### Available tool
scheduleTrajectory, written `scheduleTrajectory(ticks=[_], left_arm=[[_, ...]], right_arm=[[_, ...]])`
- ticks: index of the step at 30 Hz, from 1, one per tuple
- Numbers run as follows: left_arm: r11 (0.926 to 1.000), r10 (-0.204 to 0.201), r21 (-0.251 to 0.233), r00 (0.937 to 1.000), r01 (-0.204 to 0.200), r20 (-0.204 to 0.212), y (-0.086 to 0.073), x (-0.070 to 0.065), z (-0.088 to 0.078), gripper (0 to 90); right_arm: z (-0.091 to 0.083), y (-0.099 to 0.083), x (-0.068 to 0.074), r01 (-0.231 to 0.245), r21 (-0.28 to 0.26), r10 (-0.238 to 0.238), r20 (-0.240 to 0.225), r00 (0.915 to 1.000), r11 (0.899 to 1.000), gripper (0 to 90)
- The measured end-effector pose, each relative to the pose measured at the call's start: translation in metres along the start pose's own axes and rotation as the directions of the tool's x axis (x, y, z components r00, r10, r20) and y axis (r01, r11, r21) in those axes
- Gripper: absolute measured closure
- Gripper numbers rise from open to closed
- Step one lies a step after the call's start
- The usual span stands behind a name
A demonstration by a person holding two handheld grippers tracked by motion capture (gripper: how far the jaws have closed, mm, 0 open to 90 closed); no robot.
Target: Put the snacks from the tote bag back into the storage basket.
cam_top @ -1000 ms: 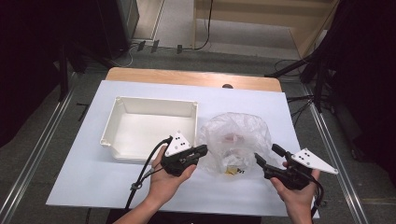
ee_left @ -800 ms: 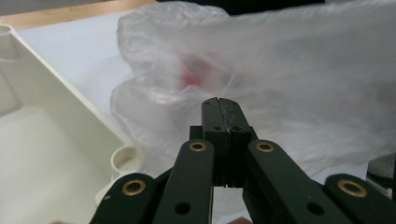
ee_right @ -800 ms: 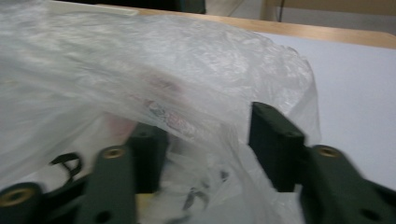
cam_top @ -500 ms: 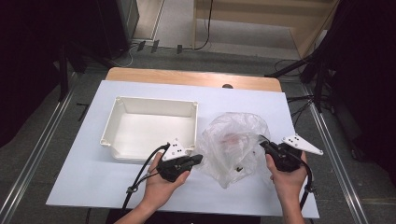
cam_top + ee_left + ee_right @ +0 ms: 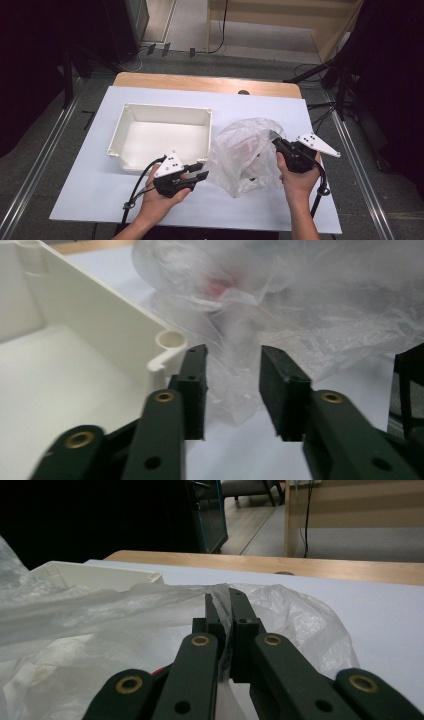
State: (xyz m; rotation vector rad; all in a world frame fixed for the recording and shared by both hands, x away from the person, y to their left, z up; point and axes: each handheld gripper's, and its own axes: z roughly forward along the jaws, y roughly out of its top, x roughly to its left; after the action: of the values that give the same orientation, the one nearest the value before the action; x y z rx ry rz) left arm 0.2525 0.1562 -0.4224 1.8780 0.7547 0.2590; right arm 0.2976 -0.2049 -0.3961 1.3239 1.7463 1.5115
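While the right hand-held gripper (image 5: pixel 223 600) is pinching the plastic bag's (image 5: pixel 245 150) rim on the tabletop (image 5: pixel 300 115) beside the white bin (image 5: pixel 160 131), the left hand-held gripper (image 5: pixel 232 382), jaws just parting and empty, is nearing the opposite edge, likely to pinch it.

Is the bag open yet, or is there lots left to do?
Done: the right gripper has pinched the clear plastic bag's edge. In hand: the left gripper, jaws just opening with nothing between them, faces the bag's other side. Left: probably grab it, pull the bag open and move what's inside to the empty white tray.
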Motion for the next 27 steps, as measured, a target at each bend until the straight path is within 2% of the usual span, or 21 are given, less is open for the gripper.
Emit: scheduleTrajectory(ticks=[2, 5, 9, 13, 15, 20, 23, 24, 27], left_arm=[[0.9997, -0.017, -0.017, 0.9991, 0.016, -0.039, 0.002, 0.006, -0.008, 52.7], [0.9961, -0.070, -0.059, 0.9953, 0.066, -0.067, 0.007, 0.016, -0.017, 48.4], [0.9909, -0.085, -0.111, 0.9936, 0.077, -0.074, 0.023, 0.011, -0.019, 41.1], [0.9839, -0.090, -0.158, 0.9953, 0.083, -0.037, 0.046, -0.002, -0.015, 34.2], [0.9805, -0.081, -0.182, 0.9962, 0.074, -0.032, 0.059, -0.010, -0.015, 31.0], [0.9617, -0.074, -0.263, 0.9970, 0.077, 0.020, 0.089, -0.026, -0.023, 22.9], [0.9522, -0.066, -0.295, 0.9963, 0.079, 0.056, 0.100, -0.036, -0.028, 18.1], [0.9542, -0.050, -0.292, 0.9972, 0.064, 0.055, 0.102, -0.041, -0.027, 16.6], [0.9721, 0.018, -0.235, 0.9991, -0.008, 0.040, 0.100, -0.057, -0.015, 13.9]], right_arm=[[-0.001, 0.000, 0.000, -0.002, -0.002, 0.002, -0.002, 1.0000, 1.000, 90.0], [-0.002, -0.001, 0.000, 0.001, -0.006, -0.001, -0.001, 1.0000, 1.000, 90.0], [-0.002, -0.003, 0.006, 0.008, -0.006, -0.008, -0.020, 0.9998, 1.000, 90.0], [-0.003, -0.002, 0.013, 0.035, -0.016, -0.036, -0.031, 0.9989, 0.999, 90.0], [-0.003, -0.002, 0.015, 0.037, -0.016, -0.038, -0.034, 0.9987, 0.999, 90.0], [-0.005, -0.002, 0.018, 0.055, -0.014, -0.056, -0.042, 0.9975, 0.998, 90.0], [-0.006, -0.003, 0.019, 0.075, -0.004, -0.075, -0.044, 0.9962, 0.997, 90.0], [-0.006, -0.004, 0.020, 0.081, -0.002, -0.081, -0.041, 0.9959, 0.997, 90.0], [-0.005, -0.005, 0.022, 0.101, 0.003, -0.101, -0.038, 0.9942, 0.995, 90.0]])
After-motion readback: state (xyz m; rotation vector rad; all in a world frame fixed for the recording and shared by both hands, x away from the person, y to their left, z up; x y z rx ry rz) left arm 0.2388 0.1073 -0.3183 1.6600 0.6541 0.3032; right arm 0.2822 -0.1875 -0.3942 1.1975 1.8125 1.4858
